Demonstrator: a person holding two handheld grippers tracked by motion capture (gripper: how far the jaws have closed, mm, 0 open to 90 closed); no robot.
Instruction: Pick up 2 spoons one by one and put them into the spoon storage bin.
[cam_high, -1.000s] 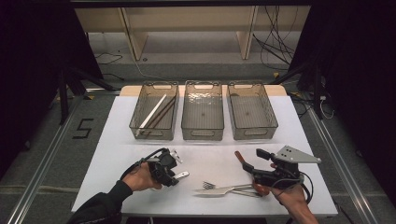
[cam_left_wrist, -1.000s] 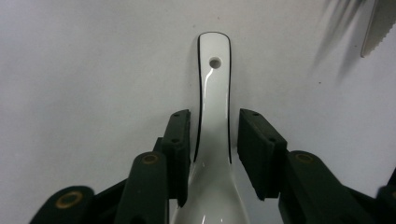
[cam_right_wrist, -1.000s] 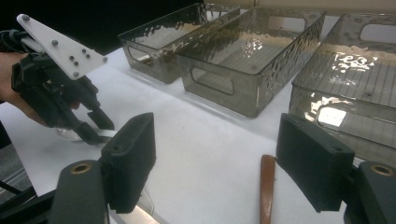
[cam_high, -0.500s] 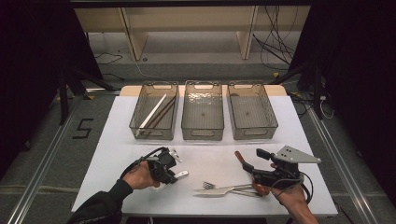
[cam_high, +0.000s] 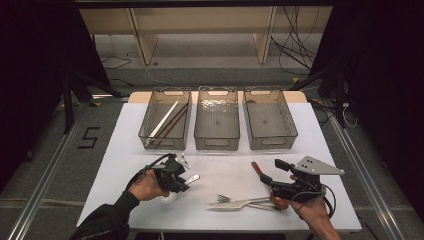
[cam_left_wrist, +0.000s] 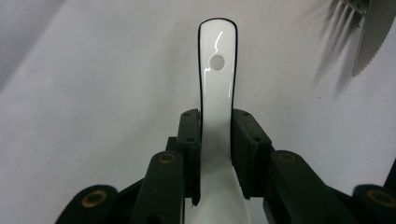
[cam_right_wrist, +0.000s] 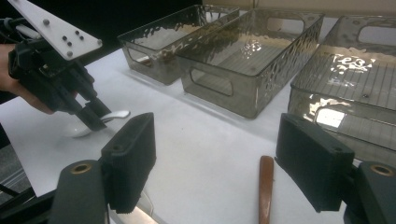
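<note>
Sorting of cutlery into bins appears to be under way. Left tongs (cam_high: 186, 176) are clamping the handle of a white spoon (cam_left_wrist: 216, 88), low over the white counter (cam_high: 225, 165) at seven o'clock. Right tongs (cam_high: 263, 172), at five o'clock, are hanging open and empty beside a fork (cam_high: 235, 201). Next, the spoon probably needs lifting to one of three clear bins (cam_high: 216, 119) at twelve o'clock. Dark floor and cables are surrounding the counter.

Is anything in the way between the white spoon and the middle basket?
Nothing visible is. The left tool grips the white spoon by its handle, and only bare table lies between it and the middle basket. The fork and knife sit off to the side.
</note>
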